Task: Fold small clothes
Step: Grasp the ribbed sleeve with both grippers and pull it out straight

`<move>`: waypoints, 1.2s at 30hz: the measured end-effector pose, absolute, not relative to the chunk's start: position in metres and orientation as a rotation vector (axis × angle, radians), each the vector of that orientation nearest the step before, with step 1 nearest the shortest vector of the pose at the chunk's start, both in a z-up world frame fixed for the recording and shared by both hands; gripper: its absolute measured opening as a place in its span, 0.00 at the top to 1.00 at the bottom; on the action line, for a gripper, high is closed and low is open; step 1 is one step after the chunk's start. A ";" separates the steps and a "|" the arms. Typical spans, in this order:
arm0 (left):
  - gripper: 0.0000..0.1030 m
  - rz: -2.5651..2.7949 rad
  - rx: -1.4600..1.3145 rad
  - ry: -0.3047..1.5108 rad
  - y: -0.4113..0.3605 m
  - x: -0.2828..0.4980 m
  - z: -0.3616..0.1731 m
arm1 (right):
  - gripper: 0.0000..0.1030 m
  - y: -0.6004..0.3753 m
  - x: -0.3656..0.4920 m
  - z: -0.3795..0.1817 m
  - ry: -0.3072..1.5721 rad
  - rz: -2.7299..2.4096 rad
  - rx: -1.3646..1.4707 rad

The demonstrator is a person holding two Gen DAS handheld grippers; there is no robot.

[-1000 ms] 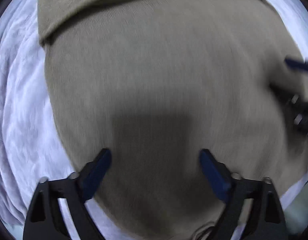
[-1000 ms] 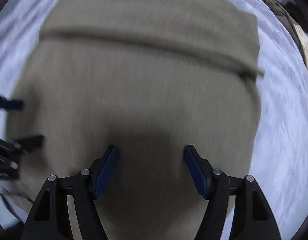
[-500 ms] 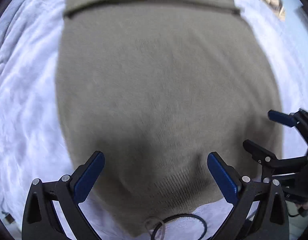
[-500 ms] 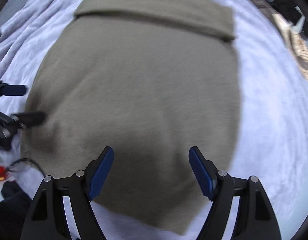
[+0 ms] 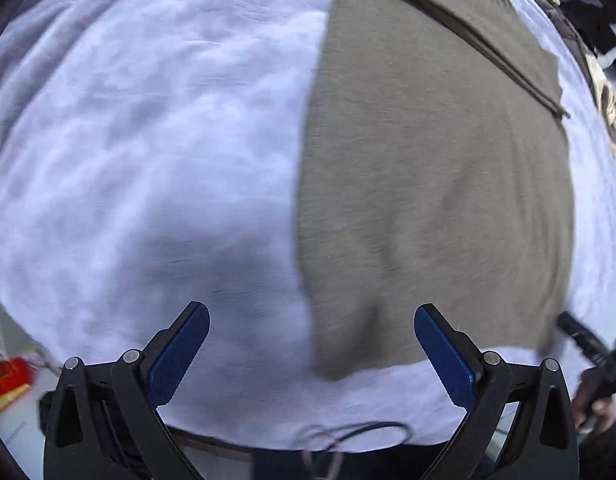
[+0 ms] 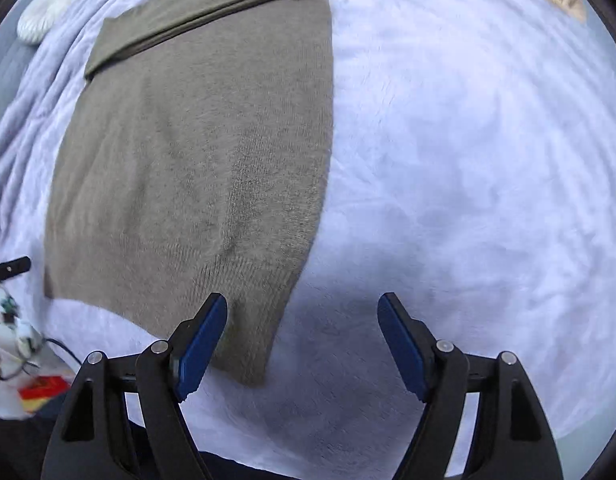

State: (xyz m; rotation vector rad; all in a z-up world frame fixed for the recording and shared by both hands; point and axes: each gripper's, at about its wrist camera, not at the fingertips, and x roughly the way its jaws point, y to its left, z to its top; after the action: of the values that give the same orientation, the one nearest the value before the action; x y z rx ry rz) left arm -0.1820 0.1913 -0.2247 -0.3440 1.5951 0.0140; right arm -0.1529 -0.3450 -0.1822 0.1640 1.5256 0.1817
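Note:
An olive-brown knit garment point(image 5: 435, 184) lies flat on a white fleece blanket point(image 5: 148, 140), with a folded band across its far end. In the right wrist view the garment point(image 6: 196, 168) fills the left half, its ribbed hem nearest me. My left gripper point(image 5: 309, 340) is open and empty, raised over the garment's near left corner. My right gripper point(image 6: 302, 332) is open and empty, raised over the garment's near right corner. The right gripper's tip shows at the left wrist view's right edge point(image 5: 583, 340).
The white blanket point(image 6: 467, 160) spreads wide on both sides of the garment. A red box point(image 5: 8, 380) and a cable point(image 5: 347, 436) lie off the near edge. A white round object point(image 6: 48, 6) sits far left. A patterned cloth point(image 5: 611, 120) lies at the far right.
Both grippers have drawn back and apart, the left one to the left, the right one to the right. The garment now lies to one side in each view, still flat.

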 end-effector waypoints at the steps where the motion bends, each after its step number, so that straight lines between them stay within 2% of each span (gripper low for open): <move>1: 0.00 0.007 -0.346 1.629 0.183 -0.178 -0.235 | 0.22 -0.342 -0.151 -0.189 1.547 0.212 0.210; 4: 0.00 0.002 -0.290 1.780 0.160 -0.170 -0.281 | 0.20 -0.326 -0.142 -0.202 1.593 0.196 0.232; 8: 0.02 -0.039 -0.256 1.722 0.141 -0.171 -0.281 | 0.22 -0.313 -0.140 -0.205 1.583 0.197 0.227; 10: 0.33 -0.089 -0.235 1.699 0.139 -0.171 -0.272 | 0.41 -0.287 -0.138 -0.204 1.584 0.232 0.215; 11: 0.40 -0.099 -0.238 1.700 0.148 -0.171 -0.268 | 0.61 -0.283 -0.138 -0.203 1.595 0.252 0.214; 12: 0.57 -0.111 -0.252 1.702 0.154 -0.169 -0.266 | 0.85 -0.271 -0.131 -0.205 1.602 0.267 0.230; 13: 0.77 -0.124 -0.278 1.706 0.164 -0.149 -0.265 | 0.91 -0.269 -0.123 -0.203 1.611 0.286 0.262; 14: 0.85 -0.142 -0.337 1.707 0.178 -0.125 -0.257 | 0.91 -0.268 -0.121 -0.197 1.602 0.294 0.291; 18: 0.88 -0.201 -0.420 1.602 0.210 -0.113 -0.217 | 0.92 -0.259 -0.098 -0.179 1.522 0.291 0.352; 25: 0.88 -0.242 -0.459 1.437 0.259 -0.137 -0.145 | 0.92 -0.296 -0.099 -0.107 1.355 0.265 0.448; 27: 0.88 -0.248 -0.460 1.408 0.246 -0.116 -0.137 | 0.92 -0.289 -0.089 -0.089 1.309 0.250 0.462; 31: 0.88 -0.264 -0.434 1.355 0.269 -0.101 -0.100 | 0.92 -0.287 -0.069 -0.048 1.236 0.240 0.431; 36: 0.88 -0.248 -0.430 1.329 0.224 -0.048 -0.075 | 0.92 -0.283 -0.049 -0.013 1.213 0.184 0.411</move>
State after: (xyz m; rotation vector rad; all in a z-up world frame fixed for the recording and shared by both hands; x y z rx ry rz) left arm -0.0482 0.2237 -0.0752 -0.4304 1.3286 -0.2485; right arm -0.0490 -0.2826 -0.0135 0.4113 1.2132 0.1839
